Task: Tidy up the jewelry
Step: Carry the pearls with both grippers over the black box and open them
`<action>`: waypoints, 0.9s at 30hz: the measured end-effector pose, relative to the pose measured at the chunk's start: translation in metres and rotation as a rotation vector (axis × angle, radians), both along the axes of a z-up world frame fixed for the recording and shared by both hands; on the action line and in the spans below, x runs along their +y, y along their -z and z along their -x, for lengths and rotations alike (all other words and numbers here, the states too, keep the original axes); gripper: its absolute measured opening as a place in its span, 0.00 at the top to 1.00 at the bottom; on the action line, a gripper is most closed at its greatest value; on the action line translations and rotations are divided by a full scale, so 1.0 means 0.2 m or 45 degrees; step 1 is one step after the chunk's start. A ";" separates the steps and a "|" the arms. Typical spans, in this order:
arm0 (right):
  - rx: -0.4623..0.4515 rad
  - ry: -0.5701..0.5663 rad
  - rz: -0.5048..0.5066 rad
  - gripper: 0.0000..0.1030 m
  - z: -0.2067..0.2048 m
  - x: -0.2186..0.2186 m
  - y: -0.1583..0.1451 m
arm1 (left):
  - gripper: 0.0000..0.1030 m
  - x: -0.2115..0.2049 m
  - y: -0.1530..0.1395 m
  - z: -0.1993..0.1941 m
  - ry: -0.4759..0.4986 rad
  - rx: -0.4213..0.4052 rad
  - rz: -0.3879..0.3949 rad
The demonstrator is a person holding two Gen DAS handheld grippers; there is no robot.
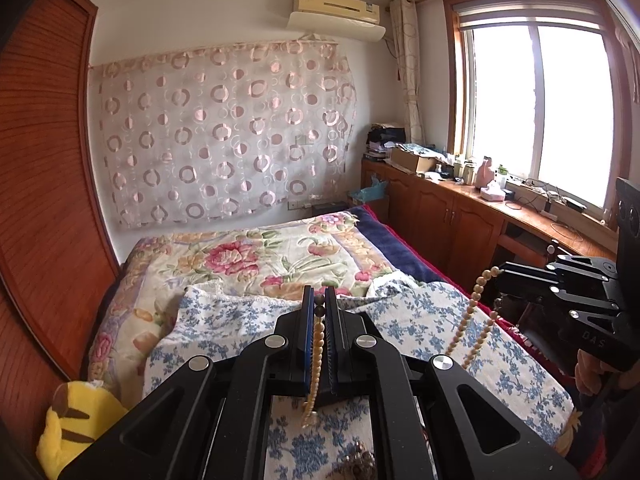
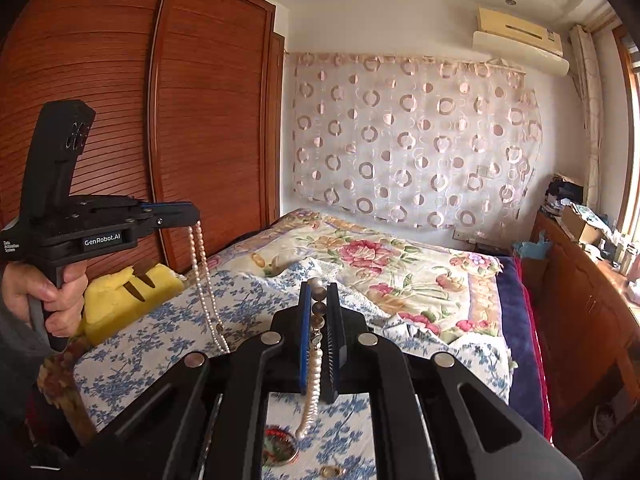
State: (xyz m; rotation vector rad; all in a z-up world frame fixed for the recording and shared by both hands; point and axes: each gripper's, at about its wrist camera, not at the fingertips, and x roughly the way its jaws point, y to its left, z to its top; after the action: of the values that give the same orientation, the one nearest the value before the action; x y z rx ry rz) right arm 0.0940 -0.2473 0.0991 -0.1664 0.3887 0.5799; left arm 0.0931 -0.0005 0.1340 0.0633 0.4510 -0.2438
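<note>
Above the bed (image 1: pixel 460 320), both grippers, left (image 1: pixel 319 304) and right (image 2: pixel 319 300), pinch one pearl necklace (image 2: pixel 314 384) at separate points, so lifting evenly and keeping the hands well apart should stop its loops tangling.

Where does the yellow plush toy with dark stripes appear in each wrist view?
Left wrist view: yellow plush toy at bottom left, beside the wooden wardrobe.
Right wrist view: same toy at left, behind the hanging pearl strand.
Shared landmark: circle-patterned sheer curtain on the far wall.
</note>
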 end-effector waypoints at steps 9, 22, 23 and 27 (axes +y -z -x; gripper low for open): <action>-0.018 -0.015 -0.011 0.92 -0.23 0.04 -0.06 | 0.96 -0.03 -0.08 -0.19 -0.019 -0.033 0.006; 0.014 -0.055 -0.027 0.92 -0.52 0.08 -0.09 | 0.96 -0.08 0.06 -0.49 0.007 0.057 0.021; 0.018 -0.057 -0.028 0.92 -0.53 0.08 -0.08 | 0.96 -0.08 0.09 -0.51 0.008 0.075 0.026; 0.059 -0.079 -0.039 0.92 -0.58 0.10 -0.04 | 0.96 -0.08 0.20 -0.56 0.017 0.137 0.022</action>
State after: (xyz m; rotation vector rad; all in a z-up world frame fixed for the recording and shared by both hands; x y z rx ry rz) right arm 0.2095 -0.2272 0.1069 -0.1364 0.4209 0.6514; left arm 0.2058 -0.0170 0.0937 0.0360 0.5558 -0.2652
